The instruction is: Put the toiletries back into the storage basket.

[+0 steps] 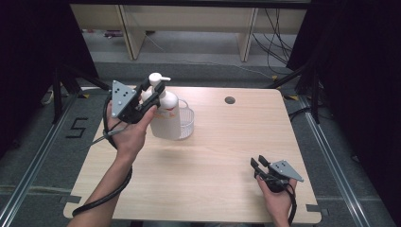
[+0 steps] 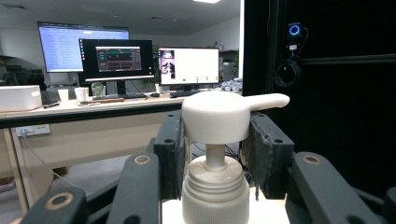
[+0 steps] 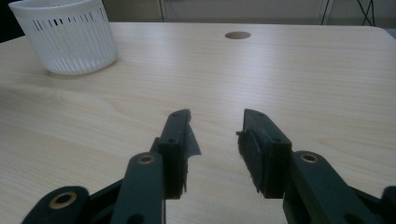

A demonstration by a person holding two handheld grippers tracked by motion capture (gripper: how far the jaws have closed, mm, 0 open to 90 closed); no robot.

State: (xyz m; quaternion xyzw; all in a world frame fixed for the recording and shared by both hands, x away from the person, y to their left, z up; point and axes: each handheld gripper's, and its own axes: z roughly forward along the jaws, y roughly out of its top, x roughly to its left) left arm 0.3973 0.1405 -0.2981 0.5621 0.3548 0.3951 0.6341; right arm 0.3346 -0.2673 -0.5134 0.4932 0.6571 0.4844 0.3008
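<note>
Right gripper [image 1: 258, 164] low near the table [image 1: 222, 151] edge – jaws apart, nothing between. Left gripper [image 1: 153, 92] clamps the pump bottle [image 1: 166, 116] by its neck beside the basket [image 1: 187, 124]. Left gripper view: pads flank the pump head [image 2: 219, 122]. Right gripper view – jaws wide over bare wood.

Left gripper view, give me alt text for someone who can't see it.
A white pump bottle stands between the left gripper's two black jaws, which flank its neck and pump head, nozzle pointing right. Behind it, a desk with lit monitors and a black curtain at right.
</note>
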